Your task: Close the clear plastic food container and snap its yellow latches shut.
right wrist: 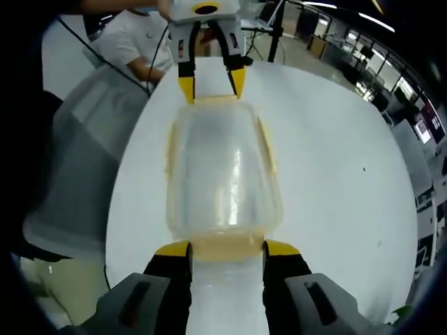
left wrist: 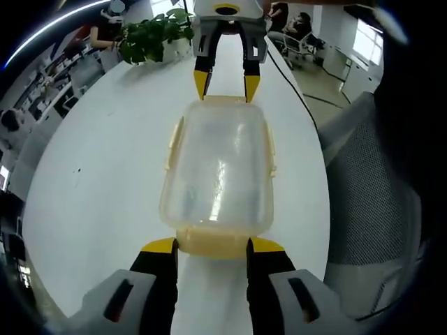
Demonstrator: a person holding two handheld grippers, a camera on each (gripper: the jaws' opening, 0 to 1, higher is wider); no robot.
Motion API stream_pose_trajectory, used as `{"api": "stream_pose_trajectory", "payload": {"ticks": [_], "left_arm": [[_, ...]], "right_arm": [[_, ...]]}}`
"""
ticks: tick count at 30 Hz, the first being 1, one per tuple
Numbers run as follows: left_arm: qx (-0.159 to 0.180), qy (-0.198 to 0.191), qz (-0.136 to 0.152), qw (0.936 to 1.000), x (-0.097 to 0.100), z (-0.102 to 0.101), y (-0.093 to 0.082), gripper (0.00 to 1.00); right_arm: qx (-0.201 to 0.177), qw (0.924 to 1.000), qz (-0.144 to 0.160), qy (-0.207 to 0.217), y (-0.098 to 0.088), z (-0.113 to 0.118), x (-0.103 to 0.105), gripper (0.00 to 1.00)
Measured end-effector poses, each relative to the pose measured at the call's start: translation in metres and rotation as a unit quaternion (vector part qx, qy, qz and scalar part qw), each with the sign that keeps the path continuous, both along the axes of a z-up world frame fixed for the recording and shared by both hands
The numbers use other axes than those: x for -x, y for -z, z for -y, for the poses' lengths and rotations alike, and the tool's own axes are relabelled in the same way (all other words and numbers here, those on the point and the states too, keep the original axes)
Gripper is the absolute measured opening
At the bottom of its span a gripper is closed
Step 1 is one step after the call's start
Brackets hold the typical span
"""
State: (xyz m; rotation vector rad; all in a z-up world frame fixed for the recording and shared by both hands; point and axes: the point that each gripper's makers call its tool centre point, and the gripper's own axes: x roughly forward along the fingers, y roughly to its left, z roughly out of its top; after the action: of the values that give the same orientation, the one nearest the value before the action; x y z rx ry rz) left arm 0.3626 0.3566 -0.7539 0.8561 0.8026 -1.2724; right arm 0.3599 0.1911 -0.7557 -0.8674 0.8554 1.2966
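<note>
One clear plastic food container (left wrist: 218, 167) with its lid on lies on the white worktop (left wrist: 105, 160) between two sets of tongs, one at each short end. The left tongs (left wrist: 211, 246) stand spread with both yellow tips against the near yellow latch (left wrist: 211, 242), and the right tongs (right wrist: 226, 249) stand spread the same way at the opposite latch (right wrist: 227, 246). Two more yellow latches run along the long sides, and one potted plant (left wrist: 155, 36) stands on the worktop's far end.

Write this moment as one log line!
container: lid on | left gripper: at end latch | right gripper: at opposite end latch | table: white
</note>
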Motion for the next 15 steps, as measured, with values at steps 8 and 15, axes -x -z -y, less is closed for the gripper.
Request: {"api": "stream_pose_trajectory", "payload": {"ticks": [8,15], "left_arm": [[0.0,-0.003,0.001,1.0,0.003,0.015,0.003,0.37],[0.006,-0.008,-0.001,0.9999,0.006,0.027,0.004,0.37]], "right_arm": [[0.007,1.0,0.002,-0.003,0.003,0.016,0.002,0.39],[0.01,0.9999,0.002,-0.007,0.003,0.027,0.003,0.39]]}}
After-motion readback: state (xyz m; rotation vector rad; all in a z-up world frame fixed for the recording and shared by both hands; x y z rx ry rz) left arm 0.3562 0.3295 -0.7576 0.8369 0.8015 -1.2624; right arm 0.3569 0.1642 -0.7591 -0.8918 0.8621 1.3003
